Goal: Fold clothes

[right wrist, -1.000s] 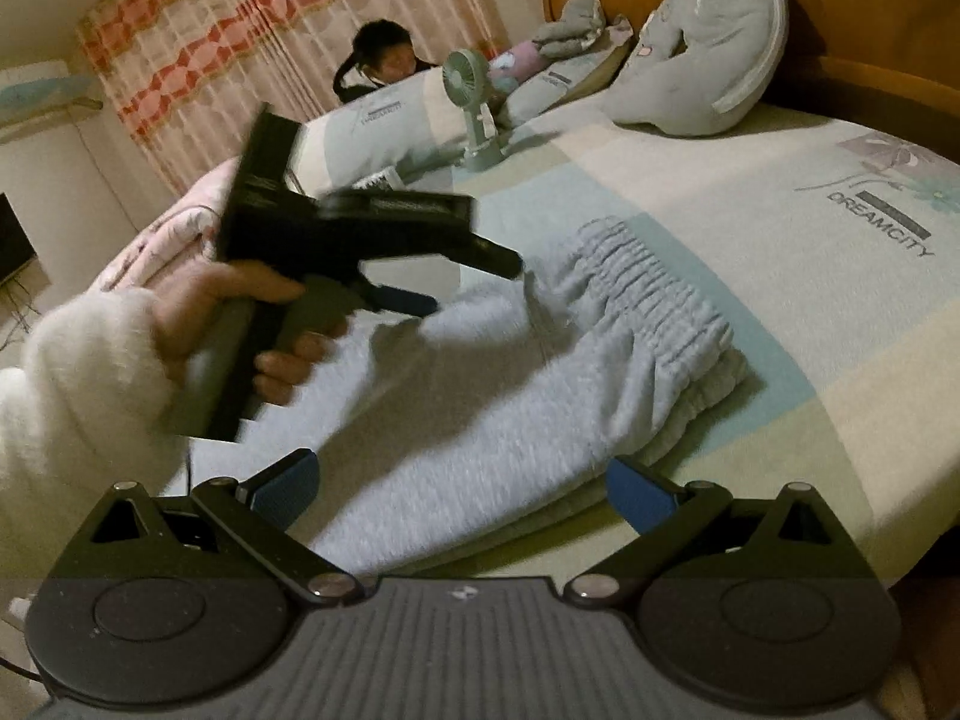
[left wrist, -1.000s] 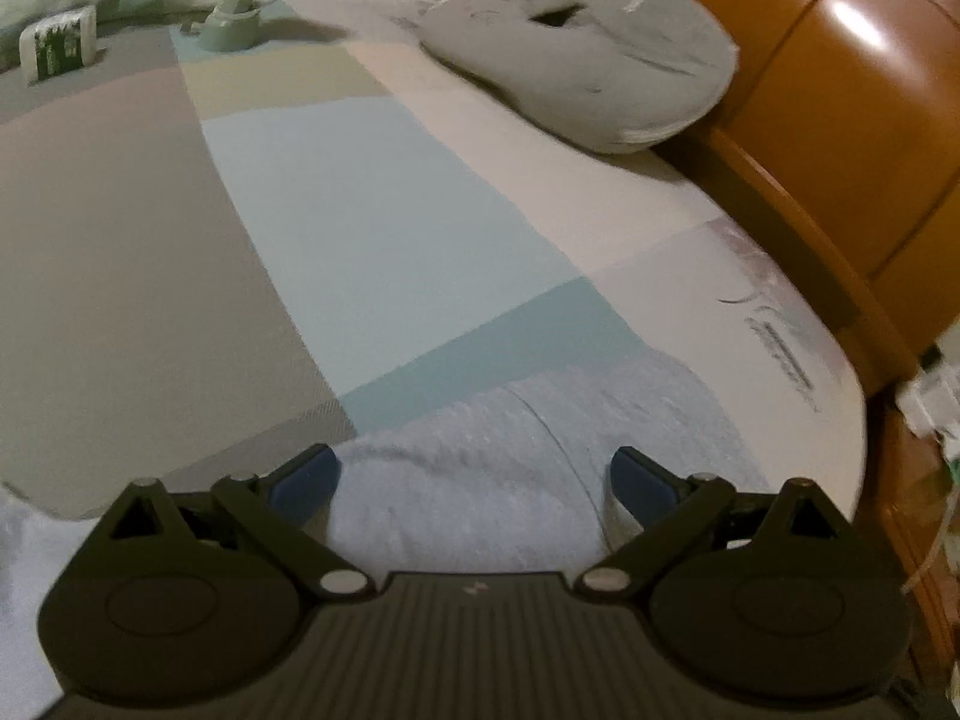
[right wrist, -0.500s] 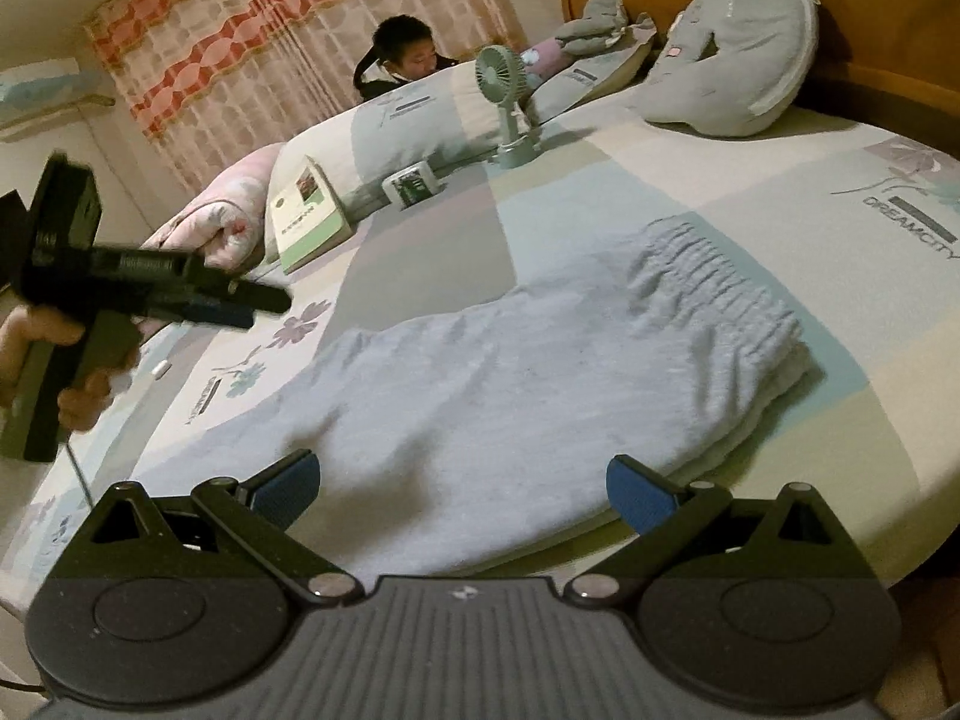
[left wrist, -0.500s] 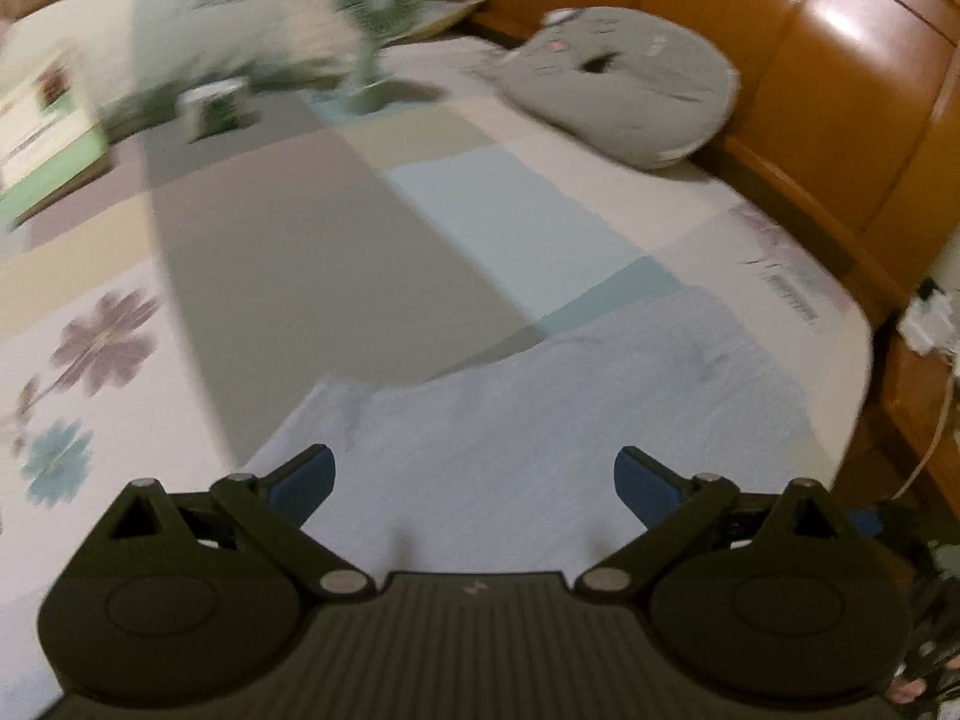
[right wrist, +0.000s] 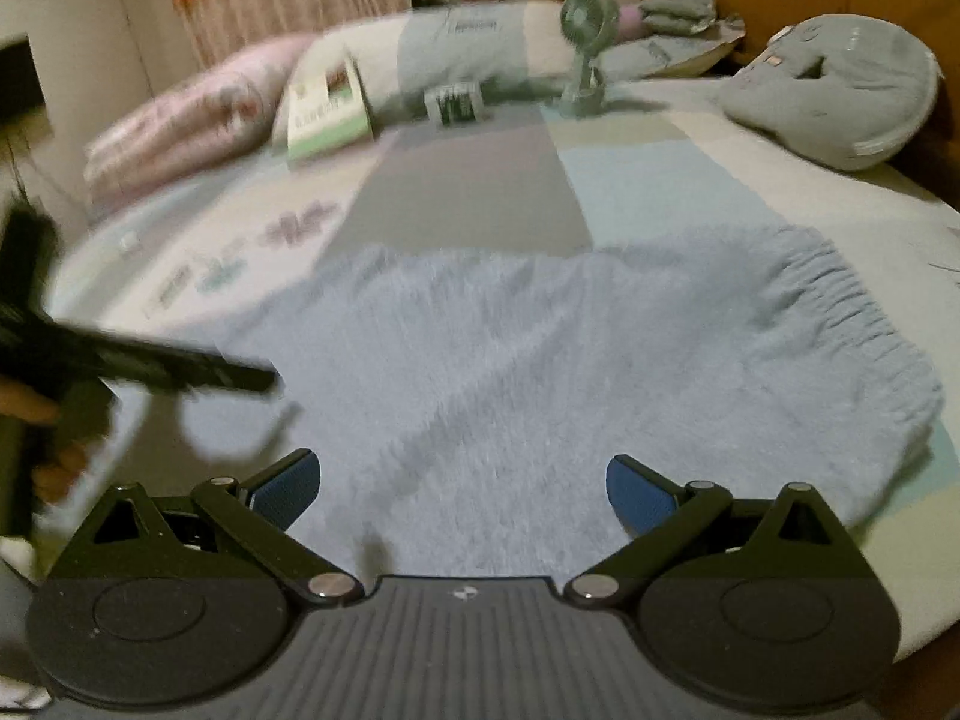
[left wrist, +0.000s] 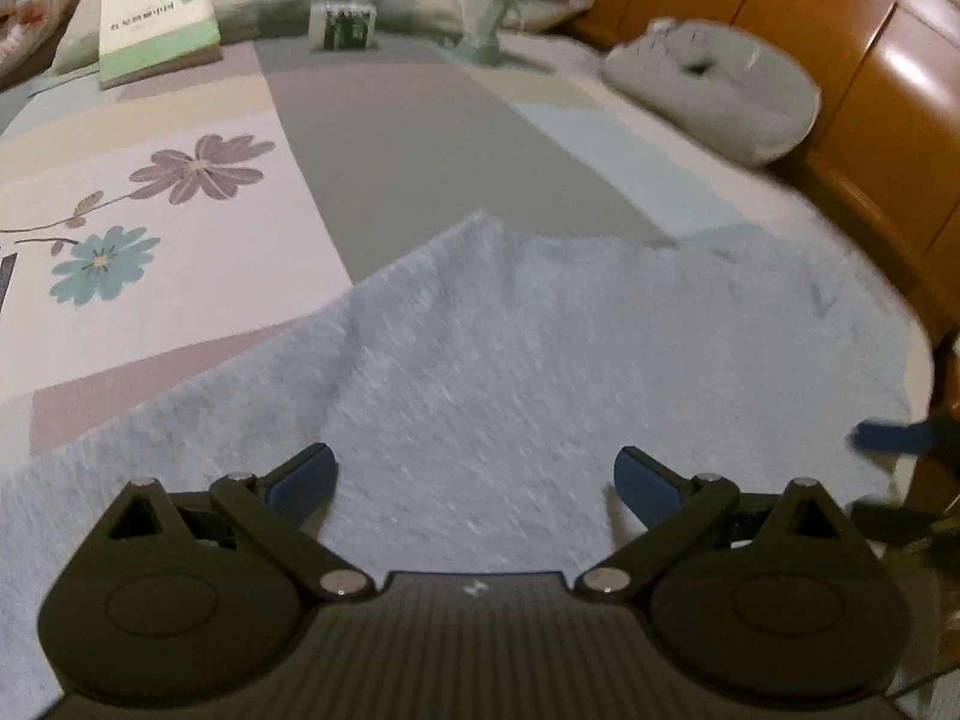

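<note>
Both tongs, left (left wrist: 475, 474) and right (right wrist: 462, 480), gape empty over soft, floppy pants (right wrist: 570, 360); I'd pinch the waistband (right wrist: 840, 312).

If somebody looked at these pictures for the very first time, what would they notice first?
Probably the big grey sweatpants spread flat across the patchwork bedspread, right in front of both open grippers. Next, the little green fan standing near the pillows at the far side, and the round grey cushion by the wooden headboard.
</note>
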### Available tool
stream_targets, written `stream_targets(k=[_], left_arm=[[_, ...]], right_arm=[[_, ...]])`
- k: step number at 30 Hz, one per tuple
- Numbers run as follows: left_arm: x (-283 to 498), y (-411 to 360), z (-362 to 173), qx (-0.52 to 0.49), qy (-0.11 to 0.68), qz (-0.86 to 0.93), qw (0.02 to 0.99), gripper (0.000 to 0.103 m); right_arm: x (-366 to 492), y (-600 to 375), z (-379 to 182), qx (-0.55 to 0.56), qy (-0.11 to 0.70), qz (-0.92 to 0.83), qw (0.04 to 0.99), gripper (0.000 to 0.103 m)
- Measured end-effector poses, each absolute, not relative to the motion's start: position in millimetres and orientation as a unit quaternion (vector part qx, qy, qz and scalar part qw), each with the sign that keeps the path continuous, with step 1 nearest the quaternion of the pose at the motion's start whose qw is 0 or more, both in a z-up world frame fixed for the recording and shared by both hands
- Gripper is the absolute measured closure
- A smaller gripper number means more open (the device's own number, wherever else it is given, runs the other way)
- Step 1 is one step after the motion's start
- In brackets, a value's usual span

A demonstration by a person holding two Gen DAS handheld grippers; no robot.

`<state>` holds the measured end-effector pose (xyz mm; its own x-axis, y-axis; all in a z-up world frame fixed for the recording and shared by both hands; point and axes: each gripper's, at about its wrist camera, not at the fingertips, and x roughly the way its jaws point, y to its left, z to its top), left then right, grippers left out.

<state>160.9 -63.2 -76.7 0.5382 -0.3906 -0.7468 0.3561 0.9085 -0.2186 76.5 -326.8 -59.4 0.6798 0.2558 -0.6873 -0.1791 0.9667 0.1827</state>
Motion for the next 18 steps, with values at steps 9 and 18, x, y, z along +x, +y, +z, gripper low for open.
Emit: stream_targets(k=[9, 18], left_arm=[[133, -46, -75, -0.006, 0.411, -0.157, 0.898, 0.004], [158, -21, -68, -0.009, 0.416, -0.121, 0.901, 0.004]], right_arm=[[76, -313, -75, -0.008, 0.373, 0.110, 0.921, 0.000], [81, -309, -73, -0.008, 0.384, 0.099, 0.918, 0.000]])
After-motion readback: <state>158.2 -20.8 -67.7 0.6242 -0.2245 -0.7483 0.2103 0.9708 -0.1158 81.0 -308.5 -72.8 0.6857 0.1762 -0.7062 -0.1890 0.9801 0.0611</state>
